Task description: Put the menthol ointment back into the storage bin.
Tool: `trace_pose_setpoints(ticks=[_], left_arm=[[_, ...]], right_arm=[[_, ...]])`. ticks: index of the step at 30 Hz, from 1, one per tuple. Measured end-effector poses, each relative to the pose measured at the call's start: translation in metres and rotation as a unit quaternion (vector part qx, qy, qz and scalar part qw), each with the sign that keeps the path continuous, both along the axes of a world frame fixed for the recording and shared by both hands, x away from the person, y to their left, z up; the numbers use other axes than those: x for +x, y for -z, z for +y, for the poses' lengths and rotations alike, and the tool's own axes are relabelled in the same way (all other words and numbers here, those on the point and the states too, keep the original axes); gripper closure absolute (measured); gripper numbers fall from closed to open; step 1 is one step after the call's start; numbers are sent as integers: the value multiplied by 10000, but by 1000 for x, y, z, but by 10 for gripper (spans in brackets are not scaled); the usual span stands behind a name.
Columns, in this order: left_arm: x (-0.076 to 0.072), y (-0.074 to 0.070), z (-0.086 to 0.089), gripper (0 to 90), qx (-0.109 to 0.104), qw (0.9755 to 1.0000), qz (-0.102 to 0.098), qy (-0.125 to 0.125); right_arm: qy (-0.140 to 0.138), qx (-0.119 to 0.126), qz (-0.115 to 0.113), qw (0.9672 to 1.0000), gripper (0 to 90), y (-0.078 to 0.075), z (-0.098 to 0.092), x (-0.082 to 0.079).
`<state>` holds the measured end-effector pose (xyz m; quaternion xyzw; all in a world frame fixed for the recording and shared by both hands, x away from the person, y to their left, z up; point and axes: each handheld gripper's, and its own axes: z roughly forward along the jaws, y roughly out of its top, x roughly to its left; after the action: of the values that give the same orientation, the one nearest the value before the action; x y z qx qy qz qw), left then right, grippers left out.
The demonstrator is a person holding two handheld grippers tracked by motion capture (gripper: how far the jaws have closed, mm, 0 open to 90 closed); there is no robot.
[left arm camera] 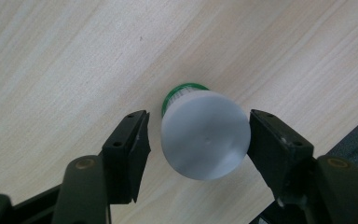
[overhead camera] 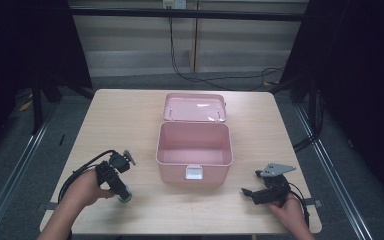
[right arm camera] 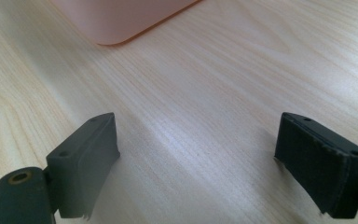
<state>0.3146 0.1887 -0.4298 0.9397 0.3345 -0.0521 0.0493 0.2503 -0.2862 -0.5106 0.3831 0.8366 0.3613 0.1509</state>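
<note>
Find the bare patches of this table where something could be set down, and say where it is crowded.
Bare: the table left of the pink box, the side right of it, and the front edge between the grippers. Crowded: the centre, and the front left, where the left gripper straddles a white-capped bottle.

No readable text, label, brand, number or sign appears on anything here.

The person's left hand (overhead camera: pixel 82 189) holds the black two-jaw left gripper (left arm camera: pixel 198 140) pointing downward, jaws parted. The right hand (overhead camera: pixel 291 209) holds the black right gripper (right arm camera: pixel 198 158) low, jaws spread wide.
</note>
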Motion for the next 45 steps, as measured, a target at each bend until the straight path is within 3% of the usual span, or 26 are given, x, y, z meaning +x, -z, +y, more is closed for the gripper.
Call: trace_pose_setpoints(ticks=[9, 17, 25, 37, 40, 45], left_arm=[[0, -1, -3, 430, 7, 10000, -86, -2], [-5, -2, 3, 438, -221, 9991, -349, -25], [-6, -2, 7, 489, -369, 9988, -316, -25], [-5, -3, 4, 504, -185, 9996, -226, -54], [-5, -6, 4, 505, -206, 9996, -200, -70], [-4, -27, 2, 506, -311, 9992, -257, -41]], right_arm=[[-1, -1, -4, 10000, 126, 0, 0, 0], [-1, -2, -5, 10000, 125, 0, 0, 0], [0, -1, -5, 10000, 125, 0, 0, 0], [-1, -2, -4, 10000, 126, 0, 0, 0], [2, 0, 0, 10000, 125, 0, 0, 0], [2, -1, 0, 10000, 126, 0, 0, 0]])
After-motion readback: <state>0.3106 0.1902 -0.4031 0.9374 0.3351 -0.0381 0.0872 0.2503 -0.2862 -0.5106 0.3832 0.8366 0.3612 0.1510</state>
